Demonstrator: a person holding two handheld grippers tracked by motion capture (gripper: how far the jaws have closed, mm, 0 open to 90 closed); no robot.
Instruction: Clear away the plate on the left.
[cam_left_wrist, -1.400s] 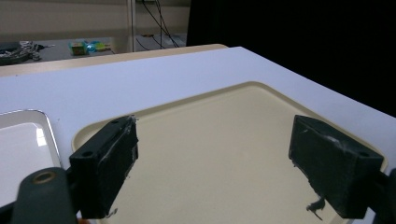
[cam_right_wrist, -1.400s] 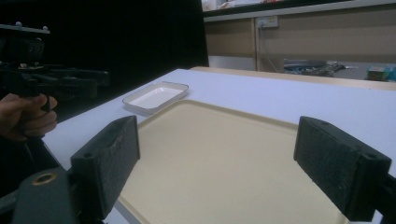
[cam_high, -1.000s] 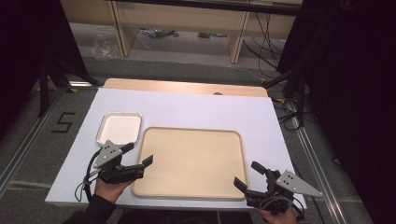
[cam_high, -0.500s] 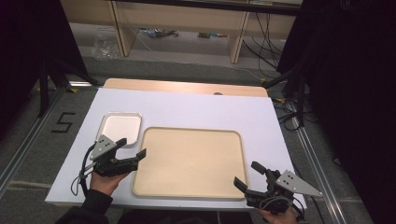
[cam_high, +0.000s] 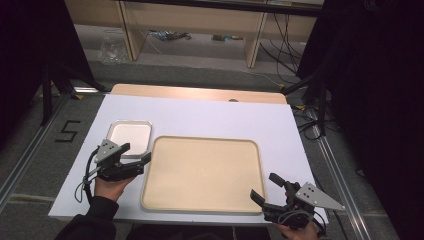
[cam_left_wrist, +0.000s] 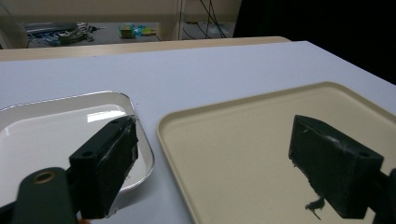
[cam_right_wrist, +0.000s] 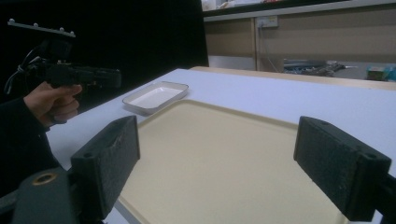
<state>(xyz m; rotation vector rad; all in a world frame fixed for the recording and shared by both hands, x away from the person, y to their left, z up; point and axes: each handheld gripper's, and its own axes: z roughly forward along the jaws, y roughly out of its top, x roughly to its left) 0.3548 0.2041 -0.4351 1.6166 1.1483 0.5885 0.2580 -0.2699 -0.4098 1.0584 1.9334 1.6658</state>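
Note:
A large empty beige tray (cam_high: 200, 172) lies in the middle of the white table (cam_high: 210, 117). Just left of its far corner sits a small empty white dish (cam_high: 129, 136). My left gripper (cam_high: 135, 152) hovers open over the gap between the dish and the tray's left rim. In the left gripper view, one jaw of my left gripper (cam_left_wrist: 219, 158) stands over the dish (cam_left_wrist: 56, 130) and the other over the tray (cam_left_wrist: 261, 140). My right gripper (cam_high: 265, 187) is open at the tray's near right corner, holding nothing. In the right gripper view, my right gripper (cam_right_wrist: 215, 163) has its jaws spread over the tray (cam_right_wrist: 210, 140).
A wooden strip (cam_high: 200, 93) runs along the table's far edge. Beyond it are shelf legs and cables on the floor (cam_high: 280, 55). A "5" mark (cam_high: 67, 131) is on the floor at left. The table's near edge is close under both hands.
My left gripper has moved a little away from the person and to the left, closer to the white dish. The right gripper has stayed put.

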